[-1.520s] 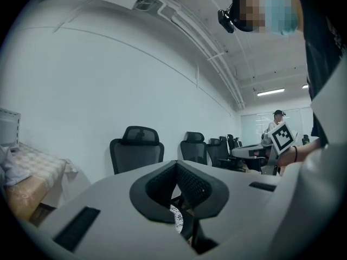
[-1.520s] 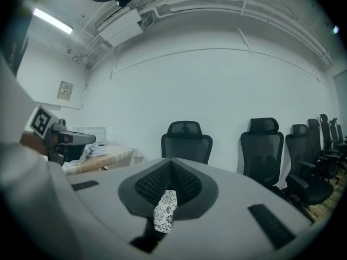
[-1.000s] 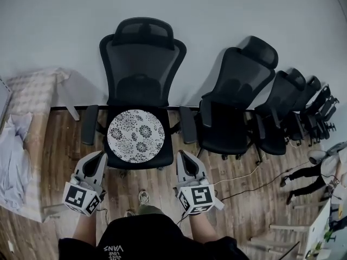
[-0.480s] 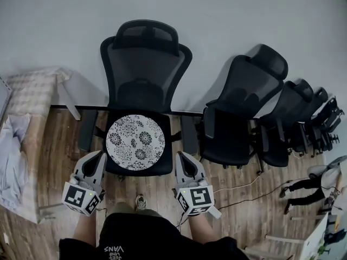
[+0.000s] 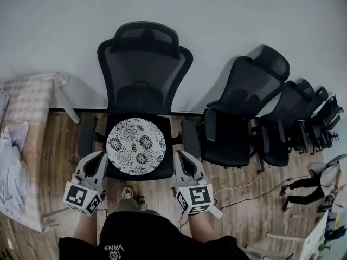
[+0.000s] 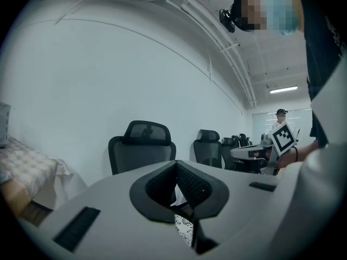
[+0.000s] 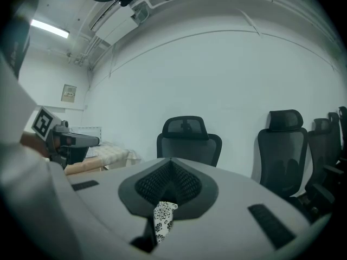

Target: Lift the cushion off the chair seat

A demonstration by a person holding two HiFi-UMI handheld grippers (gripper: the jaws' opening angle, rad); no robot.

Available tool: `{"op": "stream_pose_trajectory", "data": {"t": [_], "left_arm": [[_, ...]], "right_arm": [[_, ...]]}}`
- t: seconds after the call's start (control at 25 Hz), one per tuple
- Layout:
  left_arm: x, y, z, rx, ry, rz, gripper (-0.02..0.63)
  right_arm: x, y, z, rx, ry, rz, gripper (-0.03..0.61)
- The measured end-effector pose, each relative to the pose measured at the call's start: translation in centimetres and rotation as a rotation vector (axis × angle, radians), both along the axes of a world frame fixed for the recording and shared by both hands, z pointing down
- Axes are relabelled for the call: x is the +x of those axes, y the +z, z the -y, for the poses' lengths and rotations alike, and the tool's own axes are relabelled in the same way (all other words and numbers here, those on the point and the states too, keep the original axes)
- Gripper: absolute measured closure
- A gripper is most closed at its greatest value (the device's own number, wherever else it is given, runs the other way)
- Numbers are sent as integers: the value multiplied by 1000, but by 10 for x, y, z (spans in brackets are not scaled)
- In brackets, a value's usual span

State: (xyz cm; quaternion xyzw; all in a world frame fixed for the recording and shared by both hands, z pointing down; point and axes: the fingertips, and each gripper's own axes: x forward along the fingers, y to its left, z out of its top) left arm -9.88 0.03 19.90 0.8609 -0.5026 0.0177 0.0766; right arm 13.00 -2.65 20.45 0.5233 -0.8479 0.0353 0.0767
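A round white cushion (image 5: 135,147) with a black flower print lies flat on the seat of a black mesh office chair (image 5: 143,64) that stands against the wall. My left gripper (image 5: 97,157) hovers by the seat's front left corner, shut and empty. By the front right corner my right gripper (image 5: 181,156) is also shut on nothing. Neither touches the cushion. In the left gripper view the closed jaws (image 6: 176,167) point at the chair (image 6: 142,145), and a sliver of cushion (image 6: 184,231) shows below them. The right gripper view shows the same: closed jaws (image 7: 171,166), chair (image 7: 188,140), cushion sliver (image 7: 161,218).
A row of black office chairs (image 5: 238,112) stands right of the cushioned one. At the left are a table with a checked cloth (image 5: 32,93) and a heap of white fabric (image 5: 11,167). Cables (image 5: 244,186) cross the wooden floor. A person (image 5: 303,191) is at the far right.
Both grippers, still shut, have come closer to the chair; its seat and cushion now sit lower and nearer in the head view, between the two grippers.
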Motion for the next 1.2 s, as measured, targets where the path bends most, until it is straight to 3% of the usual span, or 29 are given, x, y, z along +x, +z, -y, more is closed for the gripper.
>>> {"op": "stream_pose_trajectory", "data": {"t": [0.44, 0.8, 1.2], "left_arm": [[-19, -3, 38, 18, 61, 11, 603], [-38, 8, 59, -10, 68, 11, 603], [-36, 7, 80, -16, 55, 1, 603]], "right_arm": [[-22, -4, 30, 13, 39, 3, 561], [-36, 5, 52, 1, 74, 3, 561], [-34, 7, 73, -14, 63, -4, 561]]}}
